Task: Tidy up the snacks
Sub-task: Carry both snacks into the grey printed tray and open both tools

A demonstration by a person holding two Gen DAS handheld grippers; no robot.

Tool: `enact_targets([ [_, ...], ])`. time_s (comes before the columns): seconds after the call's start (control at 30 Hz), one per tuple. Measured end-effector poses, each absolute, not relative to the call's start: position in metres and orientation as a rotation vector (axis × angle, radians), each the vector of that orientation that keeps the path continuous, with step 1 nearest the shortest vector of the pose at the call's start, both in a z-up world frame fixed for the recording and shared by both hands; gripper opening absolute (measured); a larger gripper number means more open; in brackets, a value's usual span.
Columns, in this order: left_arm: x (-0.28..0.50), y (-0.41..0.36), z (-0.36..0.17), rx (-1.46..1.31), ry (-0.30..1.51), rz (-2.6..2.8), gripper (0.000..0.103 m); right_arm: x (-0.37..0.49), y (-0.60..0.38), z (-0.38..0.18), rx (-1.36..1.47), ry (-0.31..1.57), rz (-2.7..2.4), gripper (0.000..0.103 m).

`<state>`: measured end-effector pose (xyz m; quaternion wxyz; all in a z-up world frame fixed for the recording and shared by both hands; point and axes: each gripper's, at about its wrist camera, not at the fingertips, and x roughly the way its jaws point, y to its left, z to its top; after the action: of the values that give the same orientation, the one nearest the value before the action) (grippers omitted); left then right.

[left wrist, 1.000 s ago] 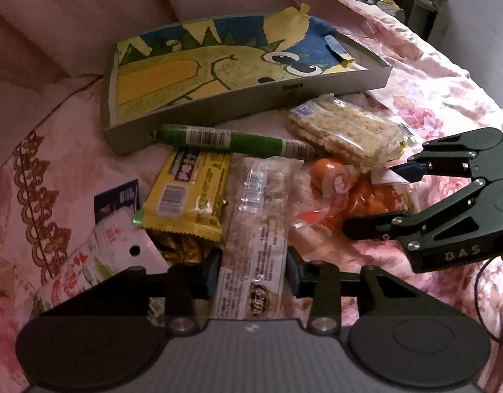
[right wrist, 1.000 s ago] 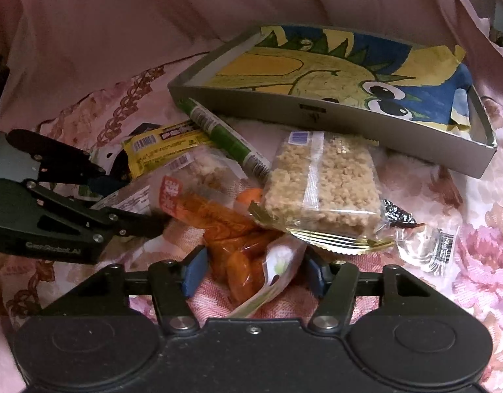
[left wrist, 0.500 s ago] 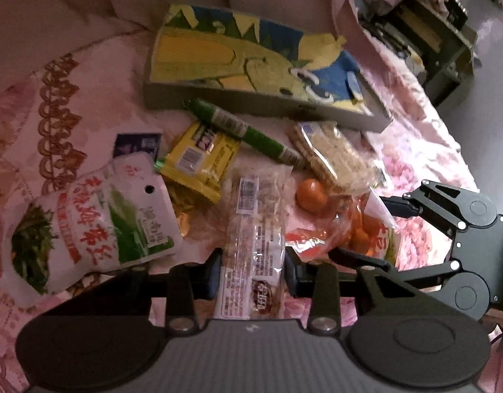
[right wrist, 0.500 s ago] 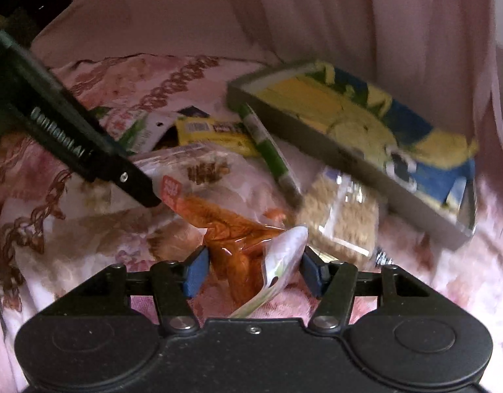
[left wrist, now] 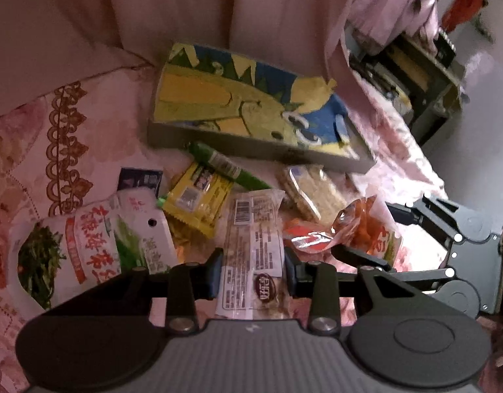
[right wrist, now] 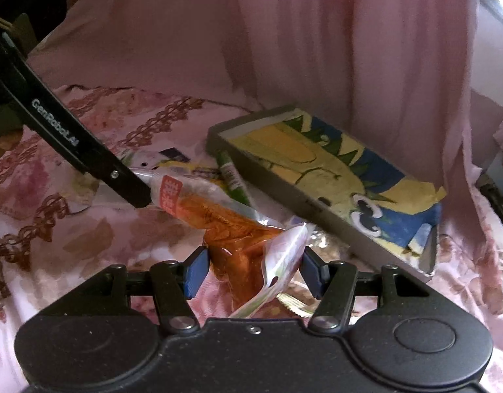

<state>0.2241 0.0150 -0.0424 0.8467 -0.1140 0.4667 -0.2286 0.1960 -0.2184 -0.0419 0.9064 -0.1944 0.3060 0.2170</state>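
In the left wrist view, the left gripper (left wrist: pixel 253 273) clenched the long clear snack bar (left wrist: pixel 253 245) above the bed (left wrist: pixel 28 170). In the right wrist view, the right gripper (right wrist: pixel 253 270) grasped the orange snack bag (right wrist: pixel 241 245); both should probably travel low and level to the shallow box (right wrist: pixel 320 206).

I count seven snack packs (left wrist: pixel 253 245) on the bed, one shallow tray (left wrist: pixel 251 145), and my two grippers (left wrist: pixel 253 273)

The orange snack bag (right wrist: pixel 238 239) hides what is probably a cracker pack behind it
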Motion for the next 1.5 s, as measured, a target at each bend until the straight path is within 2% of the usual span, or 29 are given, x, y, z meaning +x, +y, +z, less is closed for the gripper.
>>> enact_targets([
  [0.2,0.228,0.015,-0.029,-0.266,0.828,-0.446,0.040,0.210,-0.232,-0.035,-0.339,0.530,0.353,0.062],
  [0.47,0.299,-0.004,-0.026,-0.371,0.651,-0.343,0.040,0.271,-0.242,-0.036,-0.194,0.425,0.225,0.062],
  [0.83,0.384,-0.020,-0.072,-0.393,0.703,-0.269,0.040,0.347,-0.247,-0.068,-0.115,0.530,0.159,0.062],
  [1.37,0.394,-0.043,-0.097,-0.236,0.737,-0.209,0.040,0.361,-0.240,-0.089,-0.174,0.626,0.123,0.063],
  [1.47,0.395,-0.043,-0.100,-0.234,0.763,-0.203,0.041,0.361,-0.242,-0.090,-0.157,0.633,0.124,0.064],
  [1.5,0.394,-0.043,-0.100,-0.232,0.765,-0.200,0.042,0.360,-0.242,-0.089,-0.157,0.631,0.120,0.068],
])
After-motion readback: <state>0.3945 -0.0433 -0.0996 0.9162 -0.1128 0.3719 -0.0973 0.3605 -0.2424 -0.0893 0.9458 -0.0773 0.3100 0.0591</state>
